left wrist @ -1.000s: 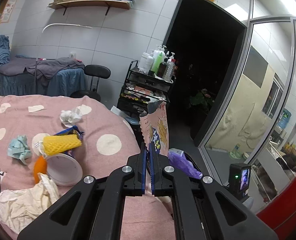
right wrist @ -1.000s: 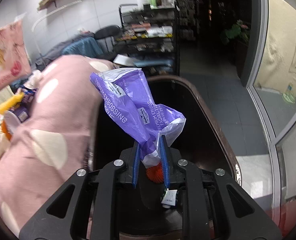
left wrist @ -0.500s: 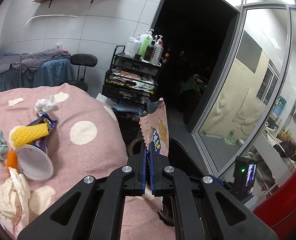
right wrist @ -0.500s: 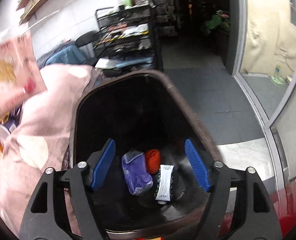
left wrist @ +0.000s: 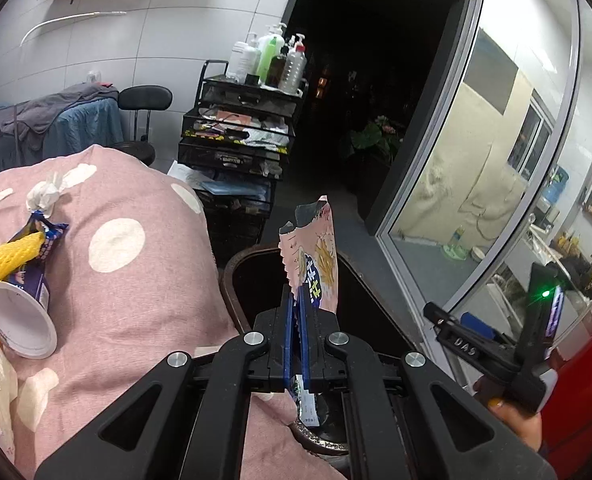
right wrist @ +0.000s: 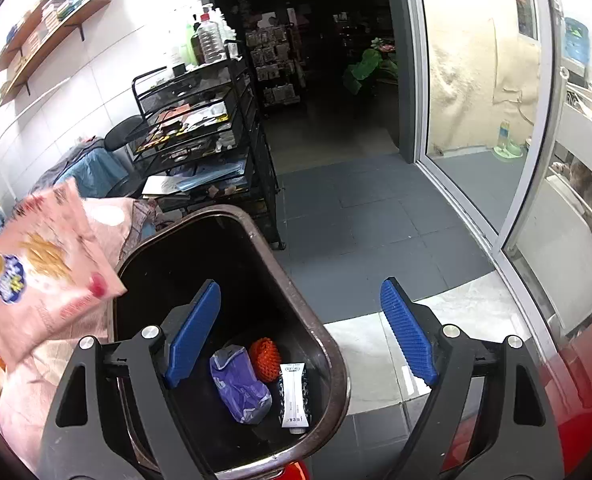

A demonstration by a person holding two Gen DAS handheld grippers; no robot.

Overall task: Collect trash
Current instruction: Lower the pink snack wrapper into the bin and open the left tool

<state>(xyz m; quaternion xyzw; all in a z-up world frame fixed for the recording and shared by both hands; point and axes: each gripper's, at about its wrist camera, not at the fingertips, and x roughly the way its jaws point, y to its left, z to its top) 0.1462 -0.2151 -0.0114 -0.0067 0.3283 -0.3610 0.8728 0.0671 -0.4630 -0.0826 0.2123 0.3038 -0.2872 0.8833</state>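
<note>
My left gripper (left wrist: 296,308) is shut on a pink snack wrapper (left wrist: 315,256), held upright over the dark trash bin (left wrist: 232,280). The same pink snack wrapper (right wrist: 44,272) shows at the left of the right wrist view. My right gripper (right wrist: 299,332) hangs above the bin (right wrist: 331,356), its jaws still opening and nothing between them. Inside the bin lie a purple plastic bag (right wrist: 240,388), an orange mesh ball (right wrist: 264,358) and a white tube (right wrist: 294,396). On the pink dotted bed (left wrist: 136,296) remain a yellow foam net (left wrist: 8,258), a white cup (left wrist: 20,322) and crumpled tissues (left wrist: 44,196).
A black wire cart (left wrist: 236,140) with bottles on top stands behind the bin. A black chair (left wrist: 144,100) sits by the wall. Glass doors (left wrist: 475,184) and a dark doorway lie to the right. The other hand's gripper body (left wrist: 495,344) shows at lower right.
My right gripper opened and dropped the purple bag into the bin, then swung right. My left gripper carried the pink wrapper from over the bed to above the bin.
</note>
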